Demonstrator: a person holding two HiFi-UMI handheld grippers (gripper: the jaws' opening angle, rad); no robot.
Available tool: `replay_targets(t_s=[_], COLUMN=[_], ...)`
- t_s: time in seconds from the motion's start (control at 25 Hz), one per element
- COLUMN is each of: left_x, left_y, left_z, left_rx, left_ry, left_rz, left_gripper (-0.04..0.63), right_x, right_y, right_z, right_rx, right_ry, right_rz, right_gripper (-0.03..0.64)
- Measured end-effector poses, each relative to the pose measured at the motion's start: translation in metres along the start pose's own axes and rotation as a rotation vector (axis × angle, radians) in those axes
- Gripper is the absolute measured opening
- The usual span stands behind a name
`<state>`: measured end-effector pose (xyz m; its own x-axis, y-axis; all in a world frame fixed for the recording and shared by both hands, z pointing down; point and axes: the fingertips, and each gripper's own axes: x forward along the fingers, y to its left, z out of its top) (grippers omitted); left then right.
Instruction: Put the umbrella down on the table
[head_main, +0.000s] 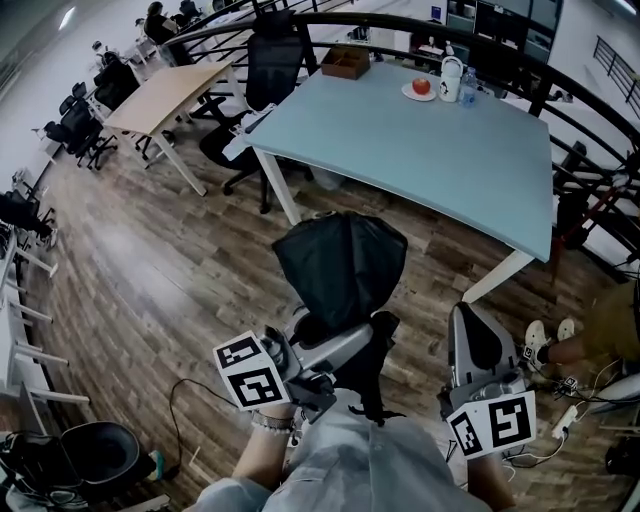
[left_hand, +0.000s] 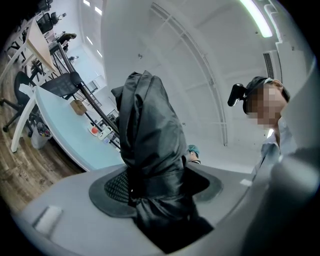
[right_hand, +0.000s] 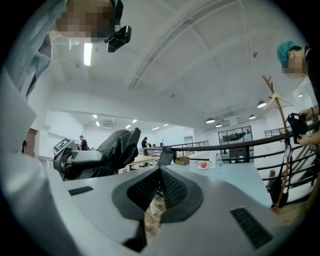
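A folded black umbrella (head_main: 340, 262) stands up from my left gripper (head_main: 338, 345), which is shut on its lower part, over the wood floor just short of the light blue table (head_main: 420, 140). In the left gripper view the umbrella (left_hand: 150, 135) fills the middle, pinched between the pads of the gripper (left_hand: 150, 195). My right gripper (head_main: 472, 325) hangs to the right of it, shut with nothing in it. The right gripper view shows the jaws (right_hand: 160, 189) pressed together, with the umbrella (right_hand: 117, 145) off to the left and the table (right_hand: 235, 172) ahead.
At the table's far end sit a red apple on a plate (head_main: 421, 87), a white jug (head_main: 450, 80), a bottle (head_main: 468, 88) and a brown box (head_main: 346, 62). A black office chair (head_main: 268, 72) stands at the table's left. A black railing (head_main: 590, 110) curves behind; another person (right_hand: 300, 60) stands at right.
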<state>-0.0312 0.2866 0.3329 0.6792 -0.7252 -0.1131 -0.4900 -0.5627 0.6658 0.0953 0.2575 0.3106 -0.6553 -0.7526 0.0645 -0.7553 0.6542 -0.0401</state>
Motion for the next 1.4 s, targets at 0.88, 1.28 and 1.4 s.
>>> replay_targets(t_s=[0.88,1.28,1.4], left_x=[0.034,0.032,0.029], left_y=[0.114,0.141,0.144], left_z=[0.119,0.13,0.132], left_rx=[-0.012,-0.027,-0.029], left_ry=[0.016,0.032,0.029], left_rz=[-0.098,-0.119,-0.118], left_gripper=[0.287,0.287,0.287], right_x=[0.154,0.179,0.182], right_y=[-0.007,-0.01,-0.01], right_z=[0.028,0.025,0.023], right_rx=[-0.024,-0.032,-0.025], right_ry=[-0.024,-0.025,-0.02], right_rz=[-0.076,-0.123,-0.128], right_gripper=[-0.002,-0.002,-0.002])
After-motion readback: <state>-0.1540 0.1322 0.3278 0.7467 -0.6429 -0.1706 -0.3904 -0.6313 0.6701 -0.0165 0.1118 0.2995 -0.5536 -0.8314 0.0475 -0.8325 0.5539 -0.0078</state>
